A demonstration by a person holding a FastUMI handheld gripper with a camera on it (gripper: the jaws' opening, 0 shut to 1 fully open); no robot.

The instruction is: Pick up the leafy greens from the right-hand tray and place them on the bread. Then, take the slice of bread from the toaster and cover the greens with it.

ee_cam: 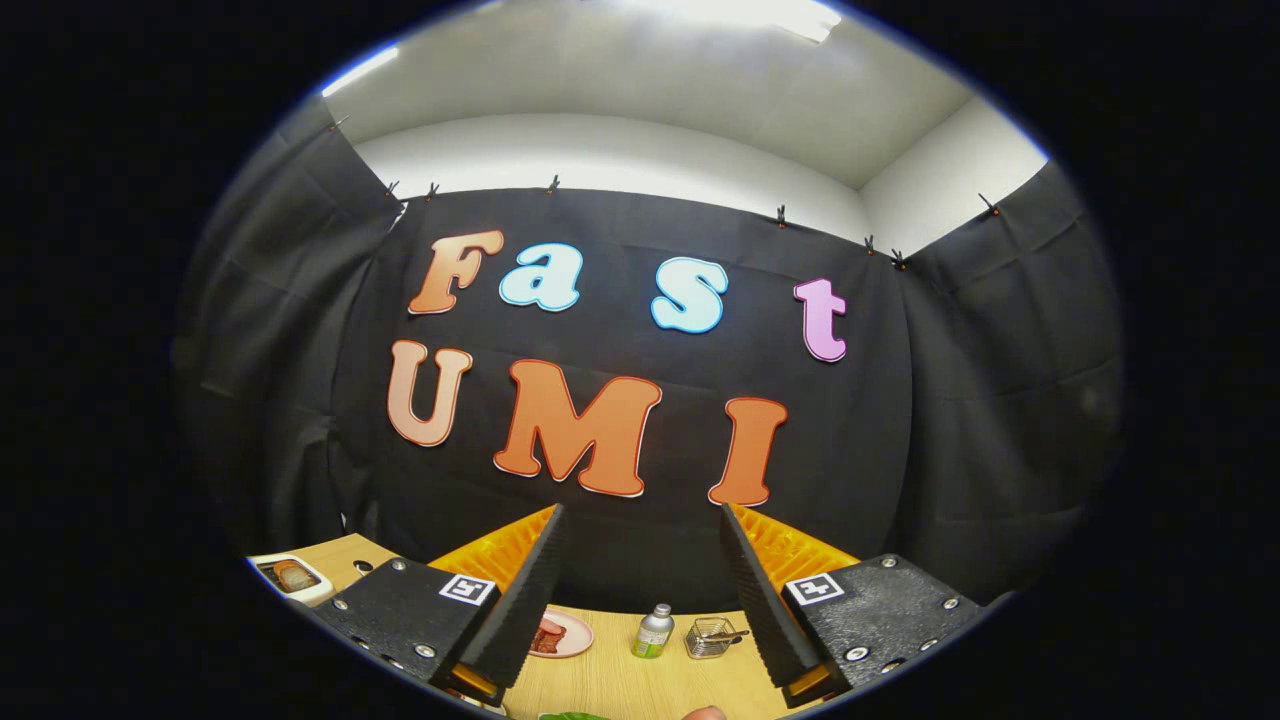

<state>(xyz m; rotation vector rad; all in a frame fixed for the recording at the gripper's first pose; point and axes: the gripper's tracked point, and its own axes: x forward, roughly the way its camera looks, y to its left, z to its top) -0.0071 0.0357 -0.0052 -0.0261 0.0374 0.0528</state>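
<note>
Above the wooden surface (640,675) the claw (640,525) hangs wide open, its fingers gripping nothing and touching nothing. Between them, toward the far edge, stand a small plate (562,634) with reddish food, a little bottle (653,632) and a wire basket (711,637). Leafy greens (573,715) peek in at the near edge. A white tray (291,577) sits at the left edge. Square markers on the claw carry no readable writing.

The greens (572,716) were cut off below, between the fingers, only a sliver being seen. A pink plate (563,634) was half hidden by the left finger (527,600), its food too small to tell. A wire basket (711,637) was partly covered by the right finger (760,600).
</note>
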